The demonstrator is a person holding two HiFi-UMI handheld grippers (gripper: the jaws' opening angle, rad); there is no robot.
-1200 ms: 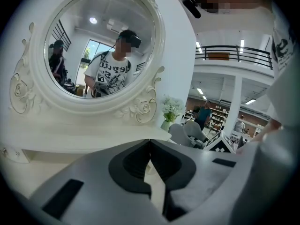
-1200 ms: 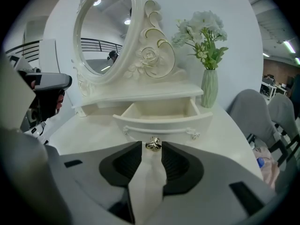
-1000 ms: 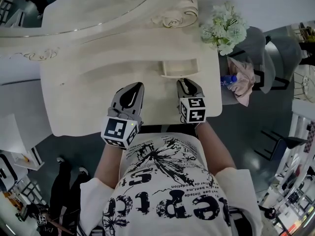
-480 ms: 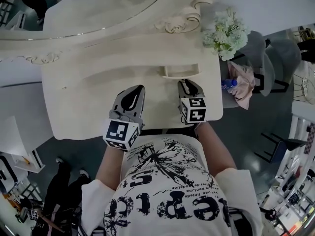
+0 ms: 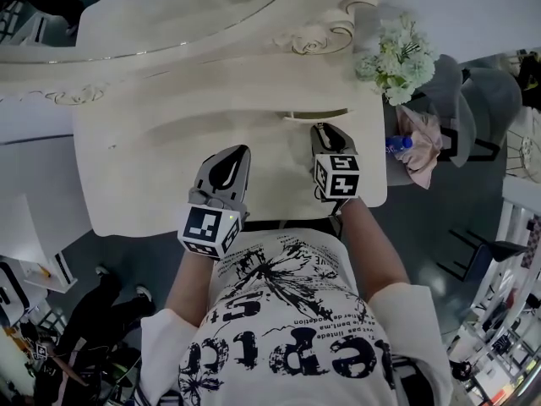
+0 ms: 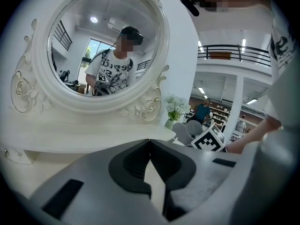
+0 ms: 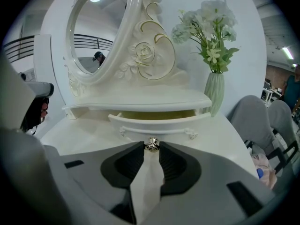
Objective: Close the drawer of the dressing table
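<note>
The cream dressing table has one small drawer under its mirror shelf, standing out only a little, a thin strip in the head view. Its metal knob sits between the tips of my right gripper, whose jaws are shut on it. In the head view the right gripper points at the drawer front from the near side. My left gripper hovers over the tabletop to the left, jaws shut with nothing in them.
A pale green vase of white flowers stands at the table's right rear corner. The oval mirror rises behind the drawer. To the right of the table is a grey chair with a pink cloth and a bottle.
The drawer has slid in toward the mirror, from well out to nearly flush. My right gripper moved with it on the knob. The left gripper stayed put.
</note>
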